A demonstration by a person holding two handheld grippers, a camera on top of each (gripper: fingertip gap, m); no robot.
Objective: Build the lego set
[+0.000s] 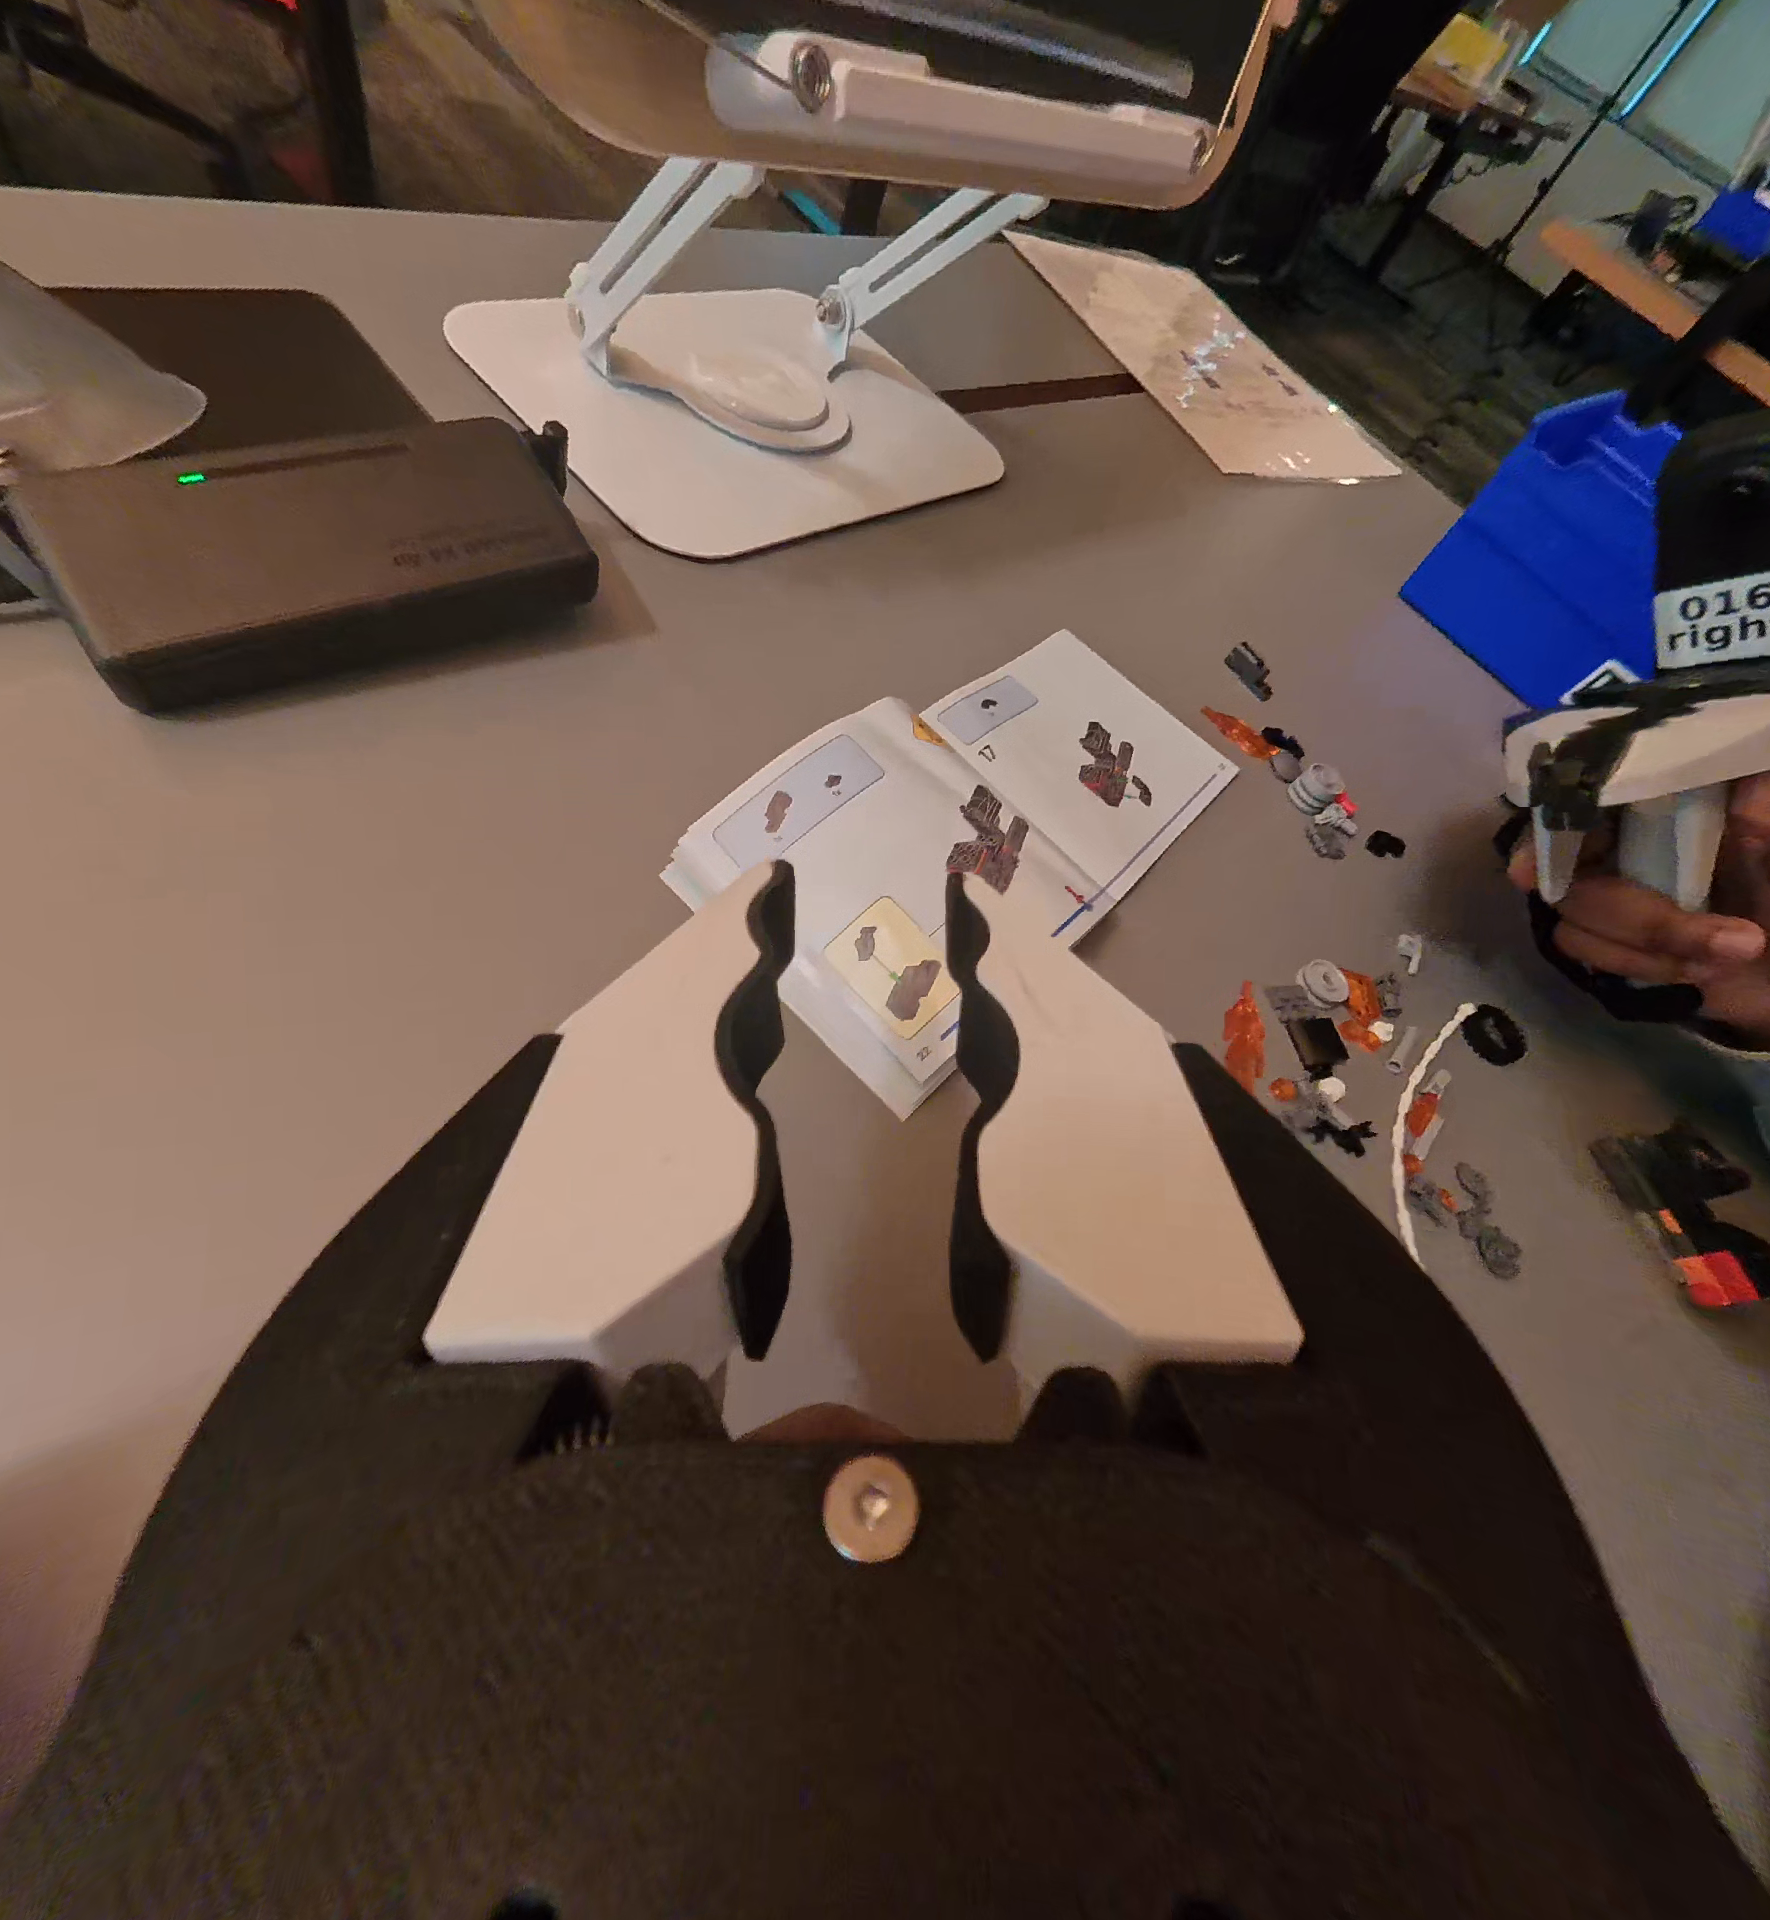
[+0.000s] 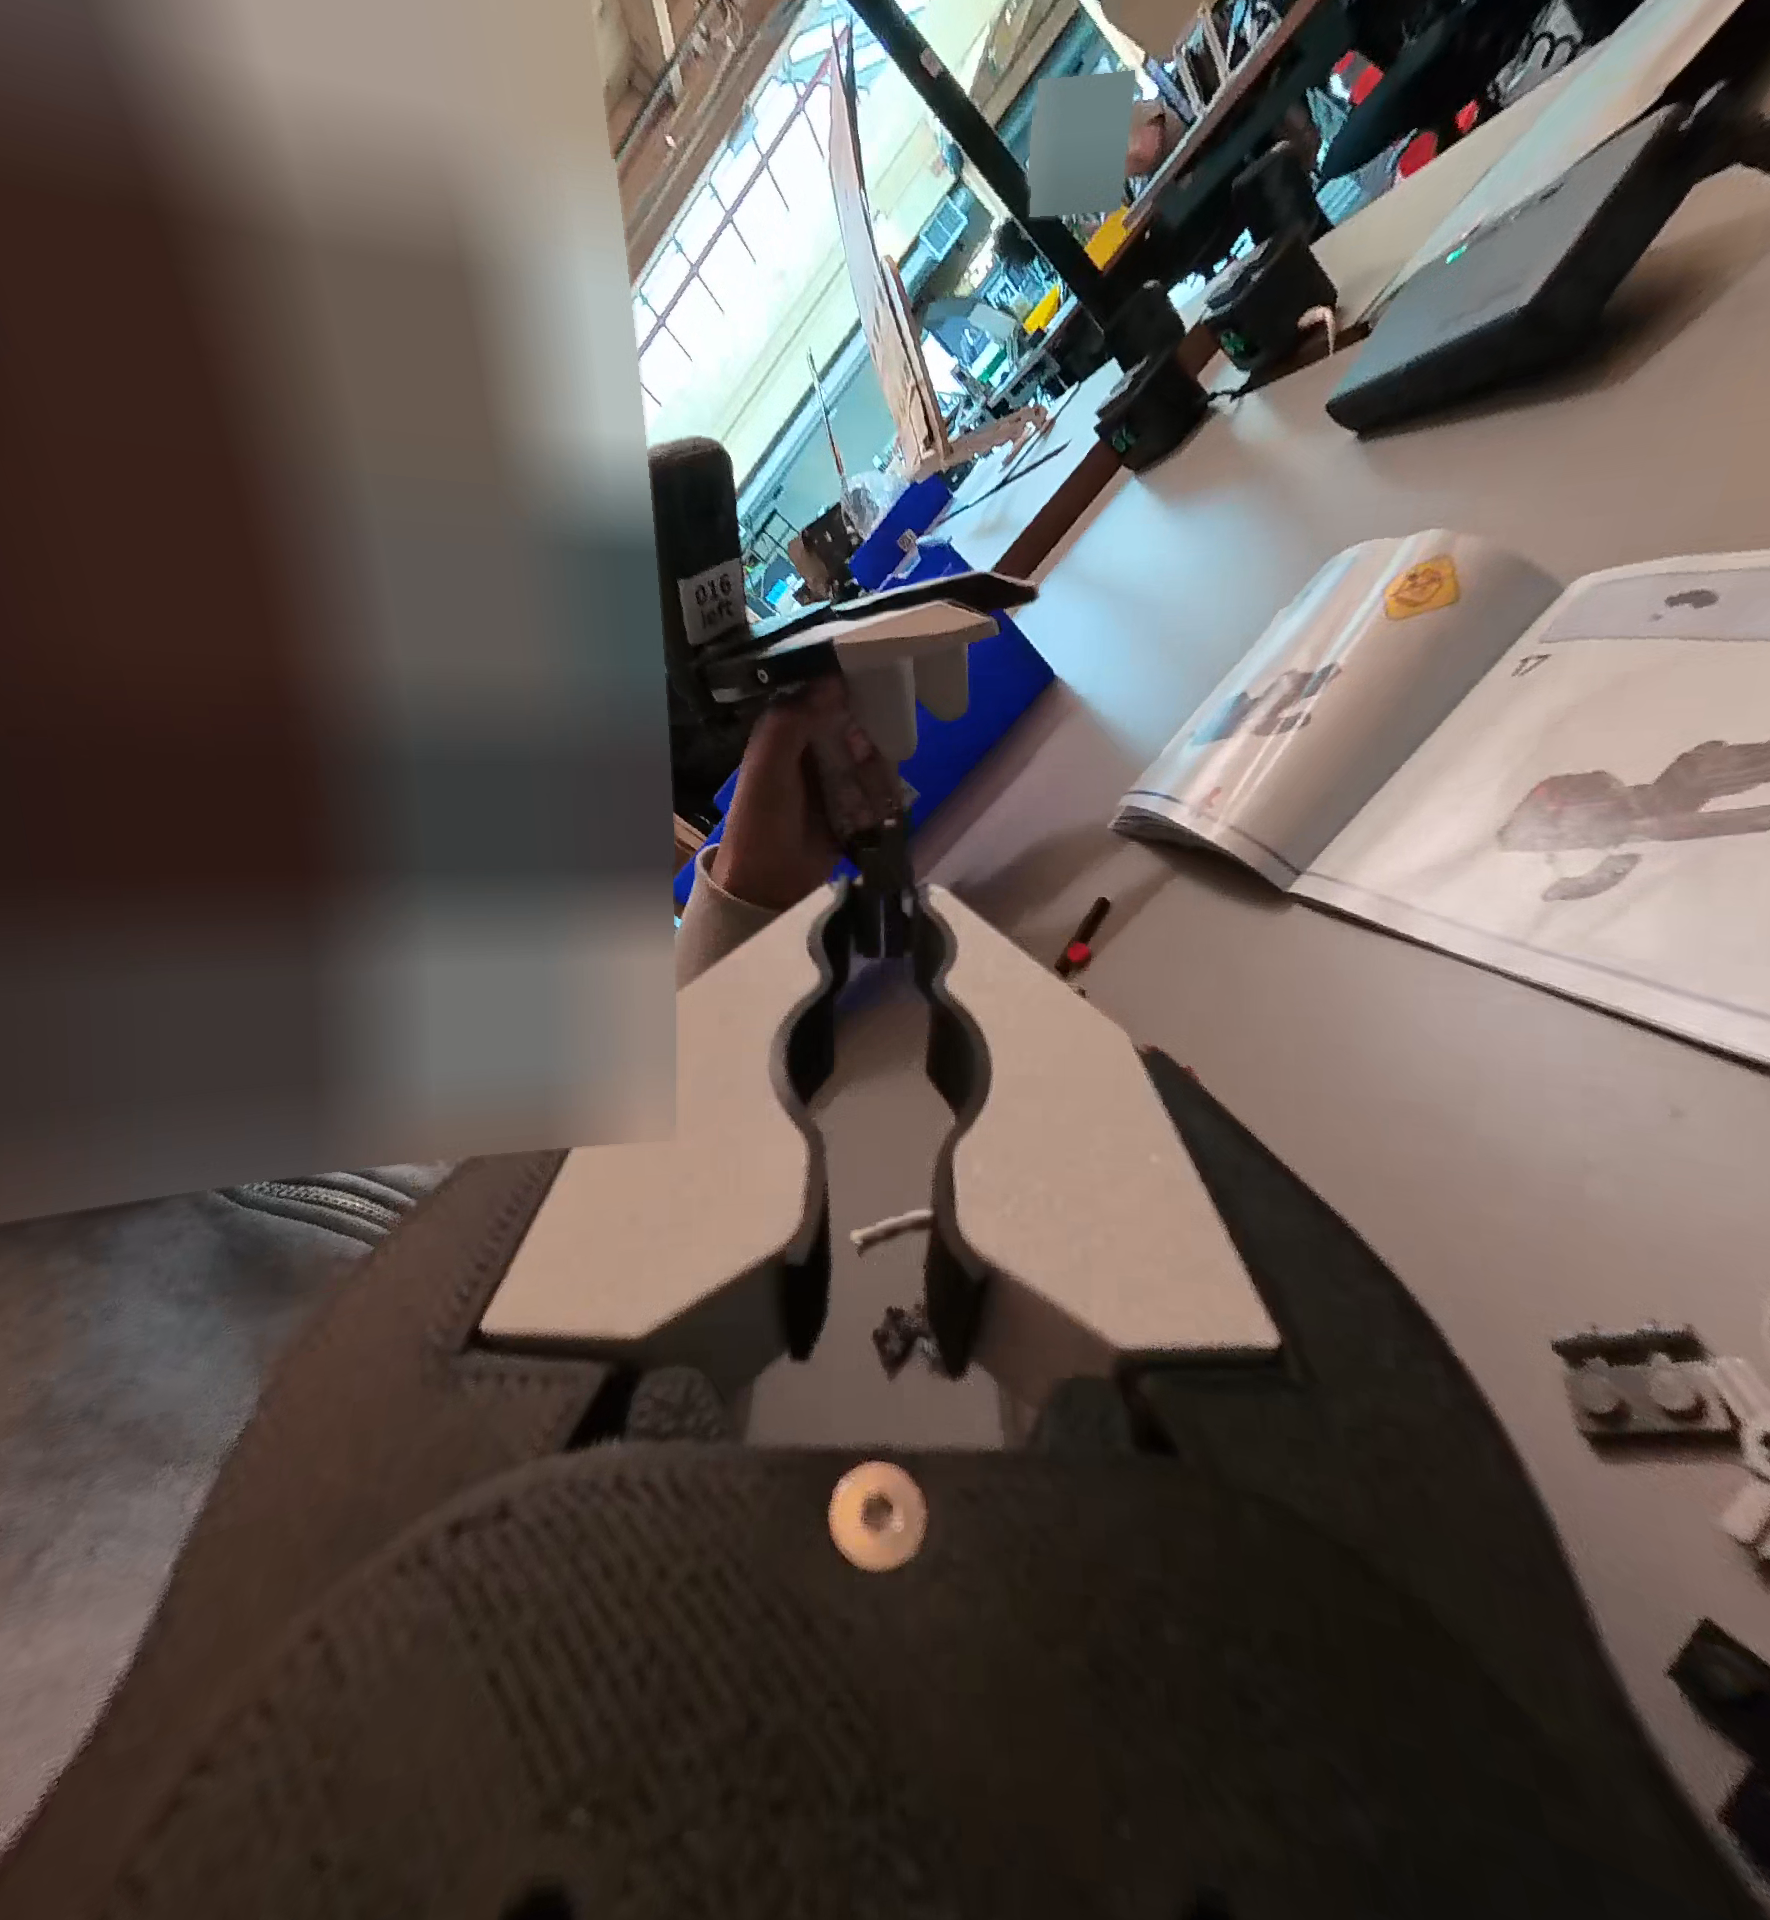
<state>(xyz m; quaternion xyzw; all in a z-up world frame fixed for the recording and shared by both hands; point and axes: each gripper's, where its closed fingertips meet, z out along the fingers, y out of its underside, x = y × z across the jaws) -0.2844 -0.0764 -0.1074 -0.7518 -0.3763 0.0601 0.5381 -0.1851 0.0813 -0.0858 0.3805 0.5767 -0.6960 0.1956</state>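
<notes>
An open instruction booklet (image 1: 1047,790) lies on the grey table (image 1: 237,935); it also shows in the right wrist view (image 2: 1483,779). Loose orange, grey and black lego pieces (image 1: 1317,1039) lie to its right, with a white flexible tube (image 1: 1411,1101) and a black tyre (image 1: 1494,1036). A partly built black and red model (image 1: 1691,1216) lies at the far right. My left gripper (image 1: 870,883) is open and empty above the booklet's near edge. My right gripper (image 2: 883,914) is open and tilted; it also shows above the pieces (image 1: 1613,883). The left gripper (image 2: 917,727) shows beyond it.
A white tablet stand (image 1: 725,416) and a black box with a green light (image 1: 309,561) stand at the back. A blue bin (image 1: 1546,561) sits at the right edge. A clear plastic bag (image 1: 1203,364) lies behind the booklet. A grey plate (image 2: 1639,1392) lies near my right gripper. Spacing between my two grippers at the tips: around 20 cm. From my right tips it is roughly 12 cm to the grey plate (image 2: 1639,1392); from my left, 25 cm. Seen from the left wrist view (image 1: 1326,844) as well.
</notes>
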